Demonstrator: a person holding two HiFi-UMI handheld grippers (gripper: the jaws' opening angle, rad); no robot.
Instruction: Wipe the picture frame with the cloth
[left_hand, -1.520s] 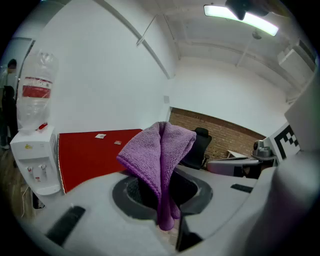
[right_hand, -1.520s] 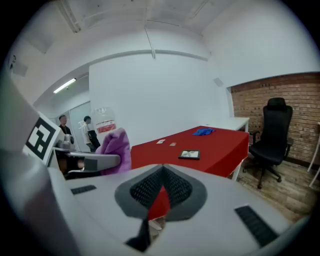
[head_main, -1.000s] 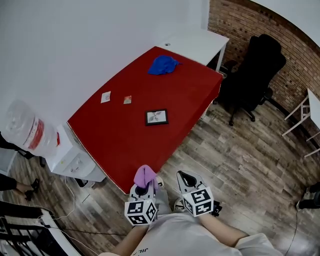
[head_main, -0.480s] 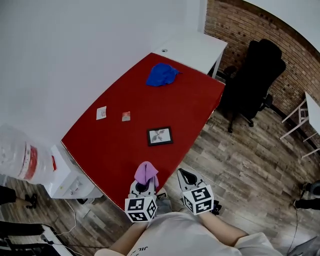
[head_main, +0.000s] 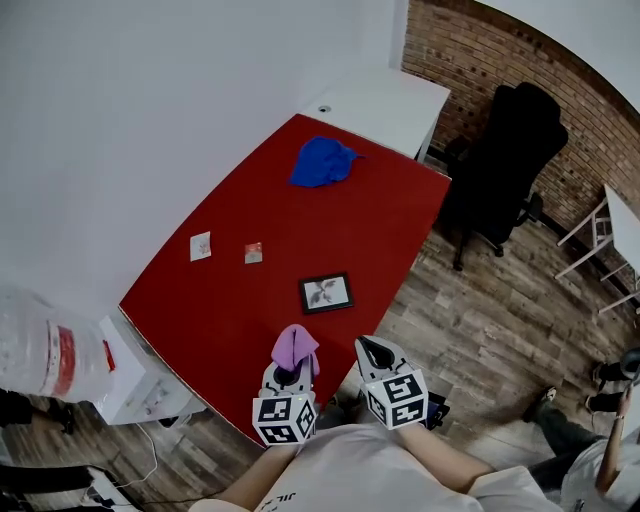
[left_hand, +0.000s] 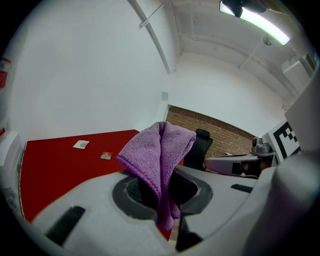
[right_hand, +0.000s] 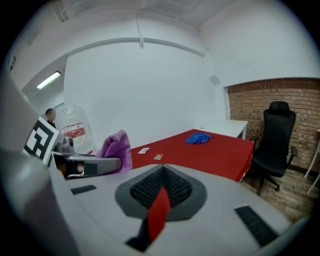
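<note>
The red surface (head_main: 230, 300) fills most of my head view, with a black office chair (head_main: 505, 160) standing off its right edge on the wooden floor. A blue cloth (head_main: 322, 162) lies bunched near the far edge. The picture frame (head_main: 326, 293) sits close to the right edge, nearer my corner than the far one; it looks to be lying flat, face up, though from this height I can't be sure. My left claw (head_main: 289, 374) is clamped on the purple cloth (head_main: 293, 347), which stands up from the jaws in a folded peak and hangs over the near corner, well short of the frame. My right claw (head_main: 370, 350) has its jaws together on nothing and hovers just off the edge beside it. Two small cards (head_main: 201, 245) lie toward the left edge, out of the way. The step in hand is the approach, I judge. I'd carry the cloth forward over the frame and lower it so the loose fold meets the glass, not the jaw tips. I'd also pin a frame corner with the right claw so it can't skate off that nearby edge.
</note>
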